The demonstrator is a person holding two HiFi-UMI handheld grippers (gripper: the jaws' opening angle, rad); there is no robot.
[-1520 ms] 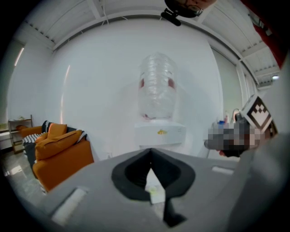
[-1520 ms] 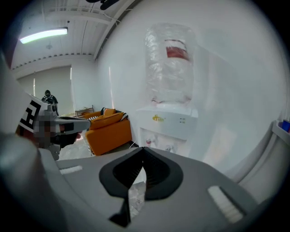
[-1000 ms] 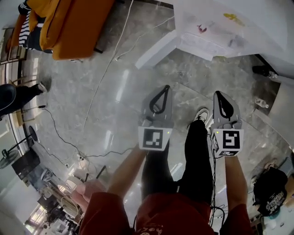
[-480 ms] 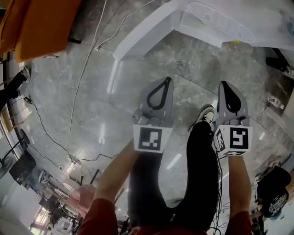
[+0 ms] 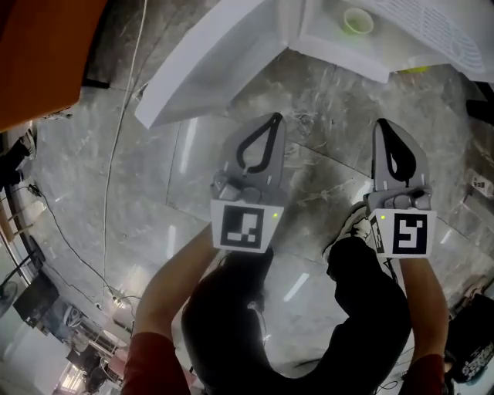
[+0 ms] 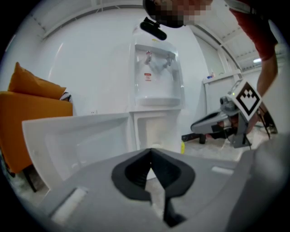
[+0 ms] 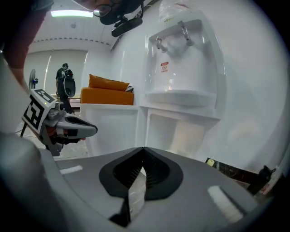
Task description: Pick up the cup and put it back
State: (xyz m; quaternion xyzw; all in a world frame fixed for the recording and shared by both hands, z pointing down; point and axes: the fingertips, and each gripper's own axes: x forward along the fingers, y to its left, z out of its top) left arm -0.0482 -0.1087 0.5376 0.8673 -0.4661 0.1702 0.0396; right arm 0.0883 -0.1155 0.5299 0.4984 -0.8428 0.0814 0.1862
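Note:
A pale green cup (image 5: 357, 20) stands inside the open lower compartment (image 5: 324, 38) of a white water dispenser (image 7: 181, 59) at the top of the head view. Both grippers hang side by side above the floor, short of the compartment and pointing toward it. My left gripper (image 5: 275, 118) is shut with nothing between its jaws, and its tips meet in the left gripper view (image 6: 151, 150). The right gripper (image 5: 383, 123) is shut and empty too (image 7: 143, 148). Neither gripper view shows the cup clearly.
The compartment's white door (image 5: 208, 69) stands swung open to the left, just ahead of the left gripper. An orange sofa (image 6: 27, 104) is at far left. Cables (image 5: 116, 139) run over the grey marble floor. The person's legs and shoes (image 5: 351, 227) are below the grippers.
Both grippers have come down and nearer to the dispenser's base. The open door and compartment fill more of the head view, and the cup has come into sight. The jaws stay shut.

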